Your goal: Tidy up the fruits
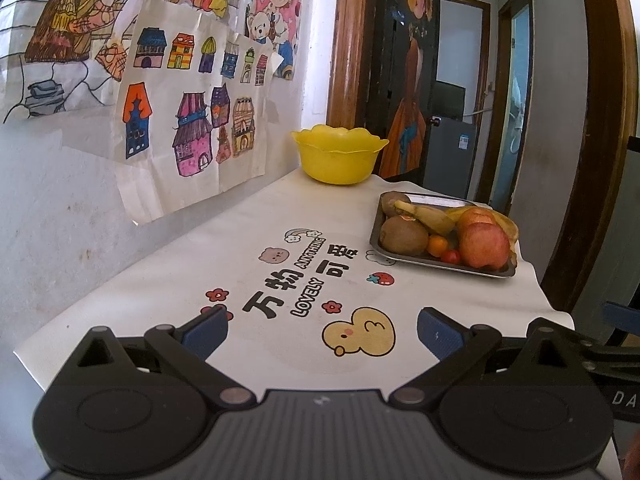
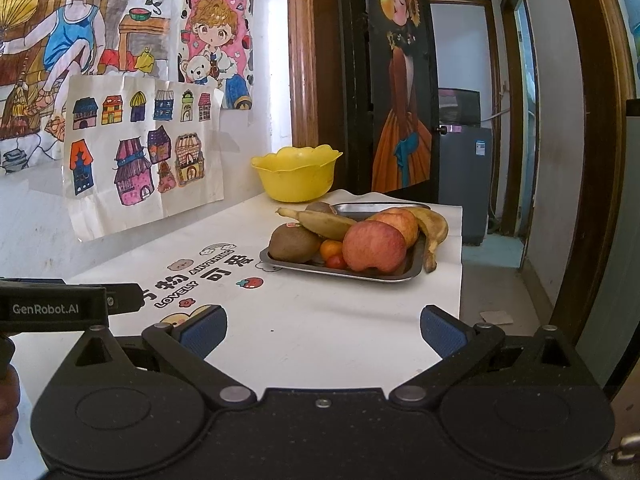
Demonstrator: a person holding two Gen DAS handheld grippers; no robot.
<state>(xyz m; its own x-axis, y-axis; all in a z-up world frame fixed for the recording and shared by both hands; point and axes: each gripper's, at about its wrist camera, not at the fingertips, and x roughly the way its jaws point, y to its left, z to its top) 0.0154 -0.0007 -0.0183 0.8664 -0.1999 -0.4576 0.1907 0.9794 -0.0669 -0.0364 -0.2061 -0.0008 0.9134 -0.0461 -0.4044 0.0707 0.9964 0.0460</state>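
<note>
A steel tray sits near the table's right edge, piled with fruit: two red apples, kiwis, bananas, a small orange fruit and a cherry tomato. An empty yellow bowl stands behind it by the wall. My left gripper hovers open over the near table, well short of the tray. Open too, my right gripper holds nothing, with the tray ahead of it.
The table wears a white cloth with cartoon prints. Drawings hang on the wall at left. The table drops off at the right toward a doorway and a grey appliance. The left gripper's body juts in from the left.
</note>
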